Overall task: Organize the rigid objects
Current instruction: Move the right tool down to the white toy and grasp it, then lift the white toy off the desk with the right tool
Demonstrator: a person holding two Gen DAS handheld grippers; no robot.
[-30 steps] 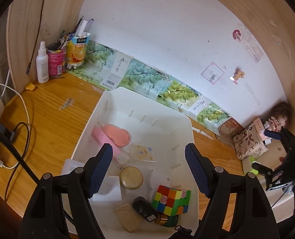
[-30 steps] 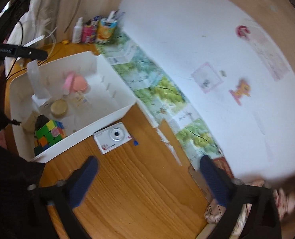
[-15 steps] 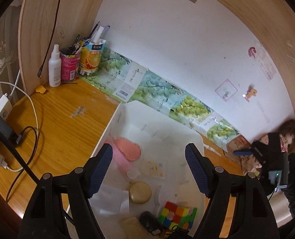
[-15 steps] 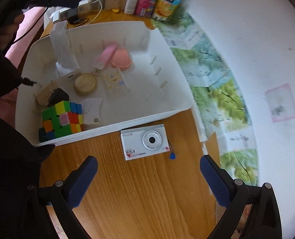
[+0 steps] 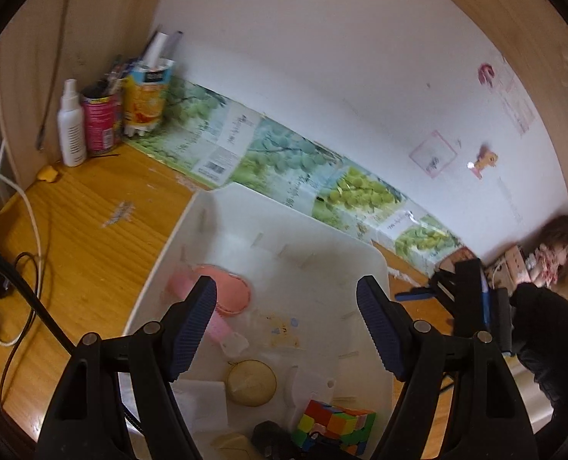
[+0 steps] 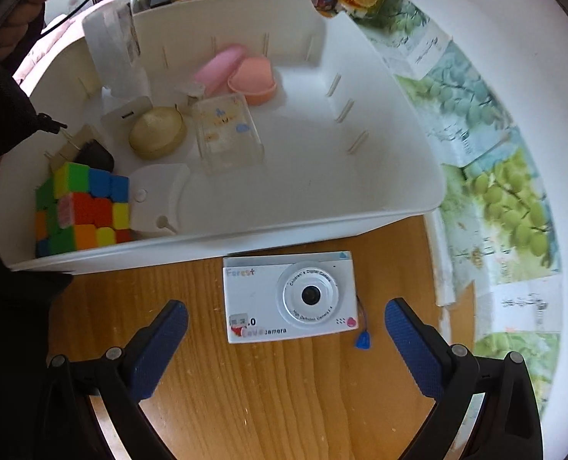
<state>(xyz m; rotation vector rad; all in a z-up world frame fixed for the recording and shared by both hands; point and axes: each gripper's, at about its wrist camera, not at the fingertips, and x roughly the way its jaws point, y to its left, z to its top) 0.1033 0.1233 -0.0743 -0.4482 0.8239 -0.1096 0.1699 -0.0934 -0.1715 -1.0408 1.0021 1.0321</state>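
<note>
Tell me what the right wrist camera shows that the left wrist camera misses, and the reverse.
Only the right wrist view shows the white toy camera lying on the wooden desk outside the bin, ahead of the open right gripper.

Only the left wrist view shows the doll in the far corner, the wall stickers and the open left gripper.

Both show the white bin holding the puzzle cube, the pink case and the gold round tin, plus the spray bottle.

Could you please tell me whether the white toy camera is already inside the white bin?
No, the white toy camera lies face up on the wooden desk just outside the white bin's near wall, ahead of the open right gripper.
</note>
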